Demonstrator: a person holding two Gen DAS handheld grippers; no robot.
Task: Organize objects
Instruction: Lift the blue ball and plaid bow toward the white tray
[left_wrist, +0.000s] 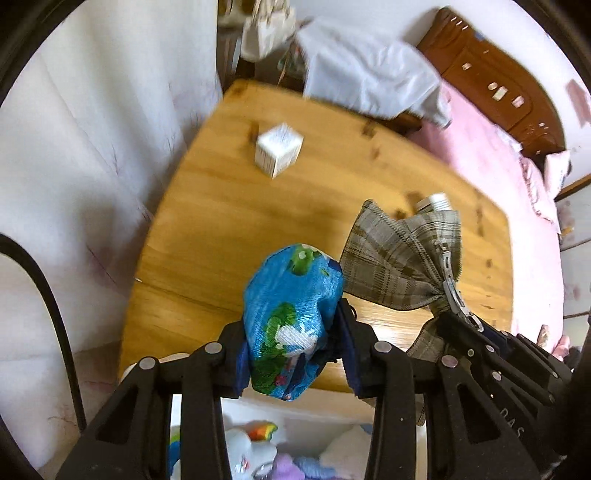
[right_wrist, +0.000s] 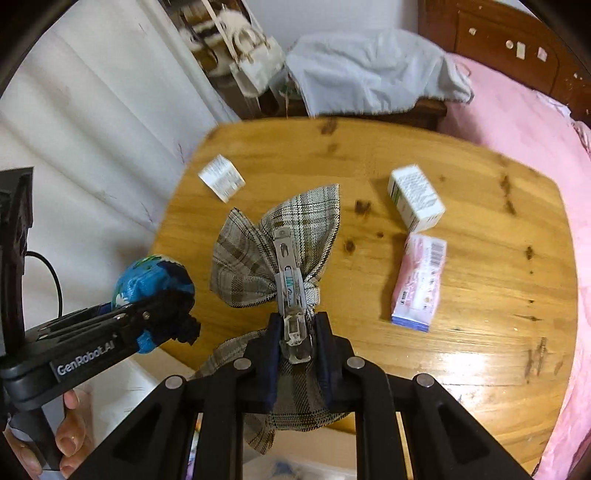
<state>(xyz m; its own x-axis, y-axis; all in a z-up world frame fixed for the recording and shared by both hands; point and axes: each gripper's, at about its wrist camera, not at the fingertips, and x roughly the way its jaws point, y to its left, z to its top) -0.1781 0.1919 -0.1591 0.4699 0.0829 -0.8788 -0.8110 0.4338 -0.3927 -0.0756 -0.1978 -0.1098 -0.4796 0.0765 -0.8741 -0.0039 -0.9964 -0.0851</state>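
Observation:
My left gripper (left_wrist: 291, 332) is shut on a blue cloth bundle (left_wrist: 295, 288) with green and white print, held above the near edge of the wooden table (left_wrist: 221, 229). In the right wrist view the same gripper (right_wrist: 162, 306) and bundle (right_wrist: 147, 277) appear at the left. A grey plaid bow hair clip (right_wrist: 280, 236) hangs over the table's near side, with my right gripper (right_wrist: 295, 332) shut on its metal clip. From the left wrist view the bow (left_wrist: 395, 266) shows to the right of the bundle, in the right gripper (left_wrist: 454, 317).
On the table lie a small white box (right_wrist: 221, 177), a taller white box (right_wrist: 415, 197) and a pink packet (right_wrist: 419, 277). A white bin with plush toys (left_wrist: 258, 443) sits below the near edge. A pink bed (right_wrist: 517, 110) borders the right. A person's hand (right_wrist: 70, 443) holds the left gripper.

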